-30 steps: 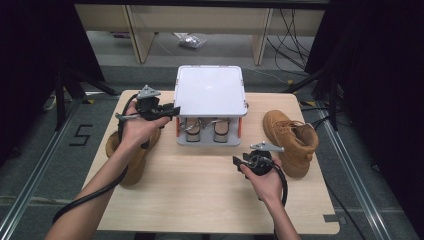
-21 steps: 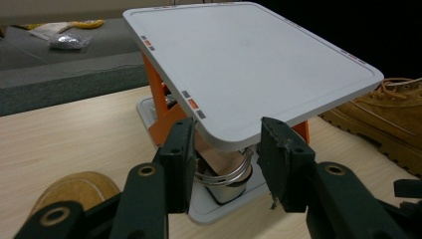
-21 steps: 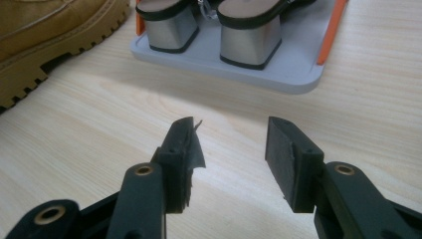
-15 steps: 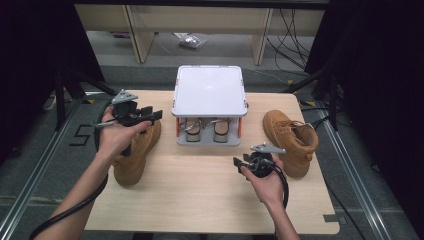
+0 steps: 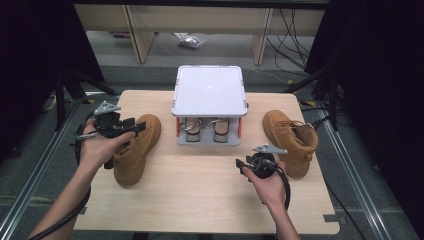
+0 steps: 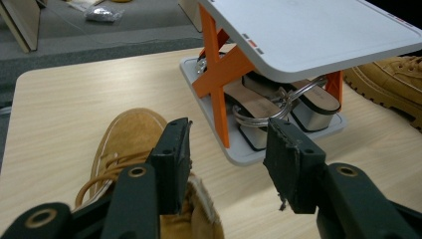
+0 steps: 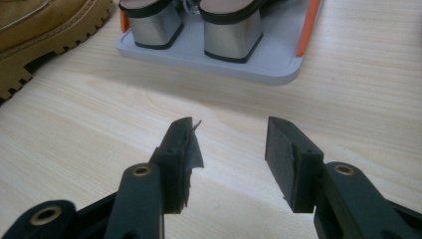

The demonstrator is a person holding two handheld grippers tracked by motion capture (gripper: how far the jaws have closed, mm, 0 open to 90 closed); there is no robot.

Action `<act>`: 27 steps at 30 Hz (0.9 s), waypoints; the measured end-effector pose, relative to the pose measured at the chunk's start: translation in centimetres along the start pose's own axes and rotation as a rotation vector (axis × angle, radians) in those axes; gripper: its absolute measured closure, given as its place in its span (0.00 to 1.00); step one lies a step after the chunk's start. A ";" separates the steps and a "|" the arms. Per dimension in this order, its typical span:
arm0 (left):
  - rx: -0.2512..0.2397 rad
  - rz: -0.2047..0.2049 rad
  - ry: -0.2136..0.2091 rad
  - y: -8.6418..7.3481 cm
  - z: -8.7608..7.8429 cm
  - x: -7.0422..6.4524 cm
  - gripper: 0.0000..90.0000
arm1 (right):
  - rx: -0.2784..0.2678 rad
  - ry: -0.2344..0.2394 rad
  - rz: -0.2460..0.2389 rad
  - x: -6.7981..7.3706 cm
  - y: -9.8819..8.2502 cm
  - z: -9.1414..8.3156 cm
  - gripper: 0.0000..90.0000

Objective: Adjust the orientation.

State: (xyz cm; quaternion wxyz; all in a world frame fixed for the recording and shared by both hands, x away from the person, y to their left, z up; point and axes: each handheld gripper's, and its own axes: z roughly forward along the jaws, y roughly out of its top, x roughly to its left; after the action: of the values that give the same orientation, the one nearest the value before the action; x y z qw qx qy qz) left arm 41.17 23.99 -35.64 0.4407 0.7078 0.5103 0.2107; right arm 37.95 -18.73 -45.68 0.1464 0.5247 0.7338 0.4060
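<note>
High view: left gripper (image 5: 131, 128) now left of the white rack (image 5: 209, 90), fingers just spread wide and empty over the left tan boot (image 5: 139, 149) lying on the desk (image 5: 200, 190). Looks freshly released there. Right gripper (image 5: 241, 165) in front of the rack, fingers apart, empty.

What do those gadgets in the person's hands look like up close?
Each hand-held gripper, left and right, is black, with two flat-faced jaws on arms pinned by brass-coloured rivets. A grey three-cornered plate sits on top, and a black cable trails back along the forearm. The forearms are bare, with no sleeves in sight.
</note>
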 end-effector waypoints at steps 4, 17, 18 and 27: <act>0.009 -0.010 0.022 -0.7 -1.1 1.1 0.57 | 0.005 0.002 -0.015 0.0 0.0 -0.2 0.61; 0.079 -0.074 0.121 -3.7 -2.3 5.3 0.55 | 0.016 0.002 -0.017 0.0 -0.3 0.4 0.60; 0.098 -0.071 0.126 -4.0 -2.2 5.6 0.55 | 0.023 0.003 -0.020 0.0 -0.3 0.3 0.60; 0.189 -0.112 0.113 -5.2 -0.9 6.7 0.61 | 0.035 0.011 -0.021 0.2 -0.5 0.5 0.60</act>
State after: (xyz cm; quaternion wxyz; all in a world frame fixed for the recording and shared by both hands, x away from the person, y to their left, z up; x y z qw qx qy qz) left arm 40.35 30.92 -40.56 0.3538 0.7036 0.5905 0.1762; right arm 37.88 -18.40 -46.28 0.1373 0.5169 0.7472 0.3944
